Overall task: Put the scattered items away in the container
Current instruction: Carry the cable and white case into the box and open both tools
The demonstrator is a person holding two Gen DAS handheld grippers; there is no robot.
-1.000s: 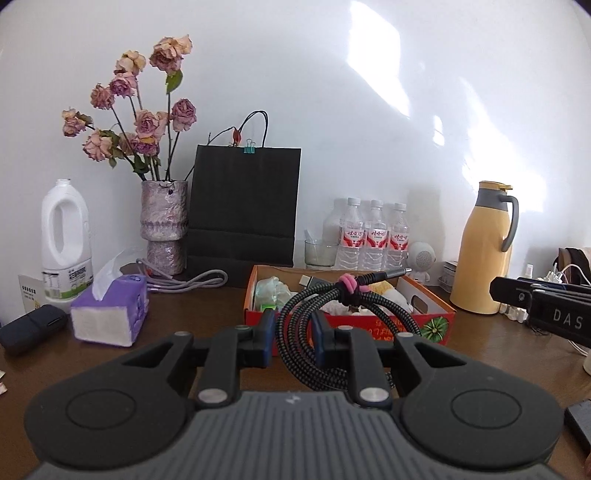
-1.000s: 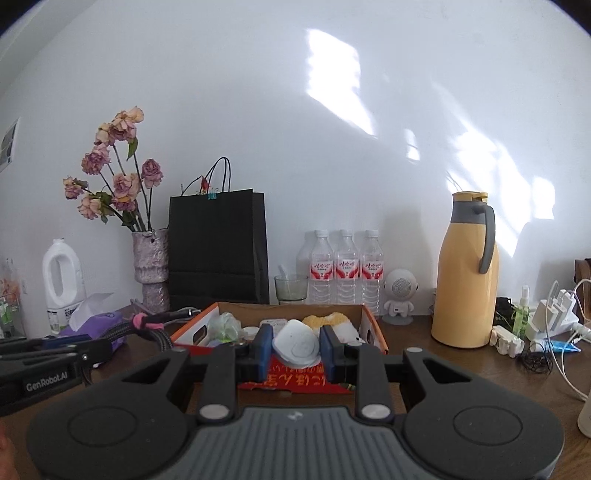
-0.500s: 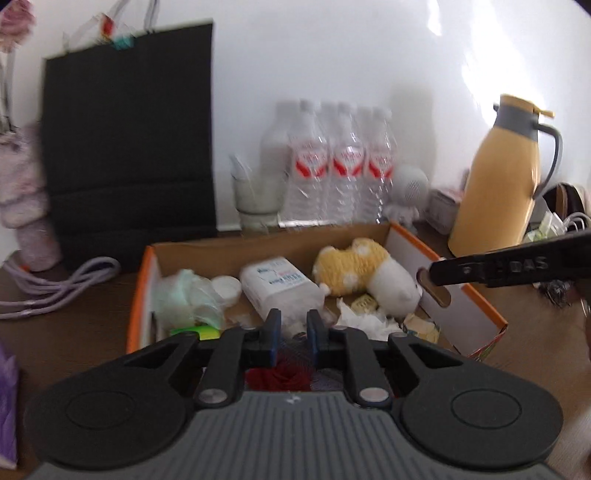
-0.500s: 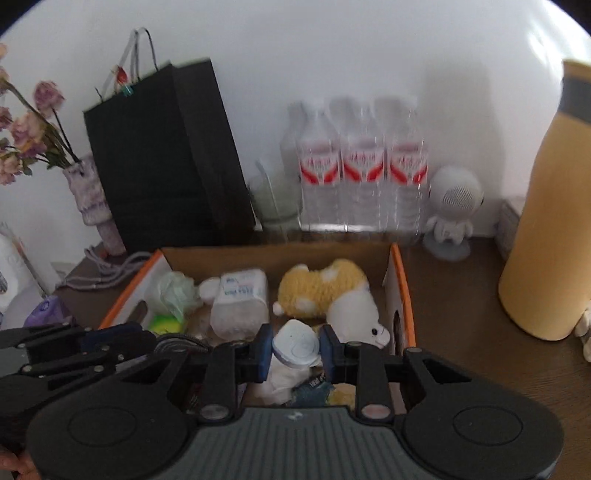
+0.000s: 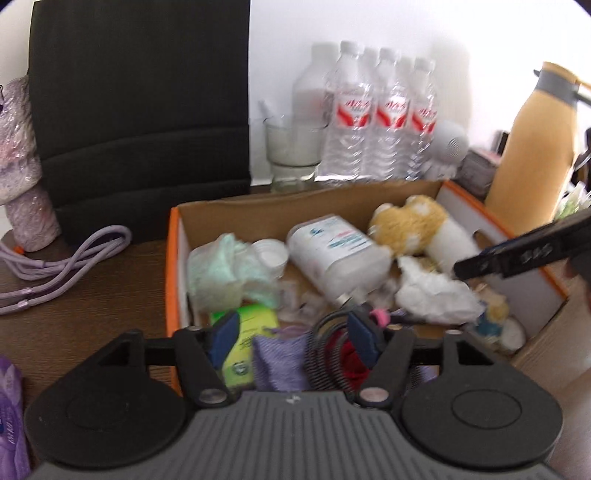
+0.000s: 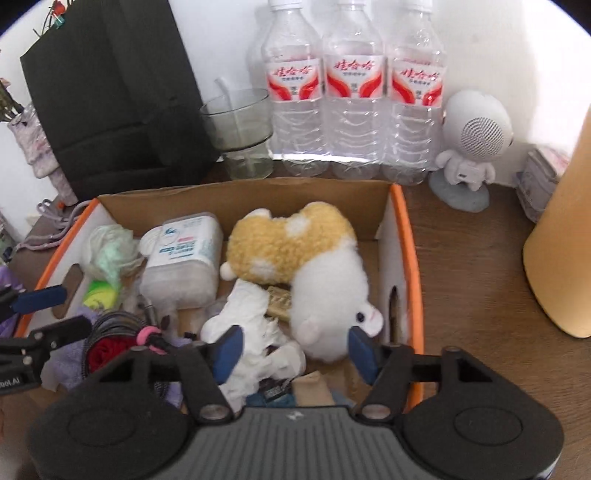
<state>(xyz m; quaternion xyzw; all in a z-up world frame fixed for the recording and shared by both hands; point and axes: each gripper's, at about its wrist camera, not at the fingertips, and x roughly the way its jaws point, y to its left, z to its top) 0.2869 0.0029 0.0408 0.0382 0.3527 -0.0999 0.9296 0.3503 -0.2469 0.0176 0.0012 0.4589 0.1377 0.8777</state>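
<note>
Brightness: even, soft daylight in both views; the white wall (image 5: pixel 406 33) is nearly blown out.
Shadows: soft grey shadow on the wall behind the water bottles (image 6: pixel 351 92); the black paper bag (image 5: pixel 140 92) shows almost no detail.
Blur: left wrist view smeared throughout, bottle labels unreadable; right wrist view sharper, labels legible.
Distortion: strong fisheye bending, dark corners in both views.
Glare: pale sheen on the tabletop (image 6: pixel 472 266).
</note>
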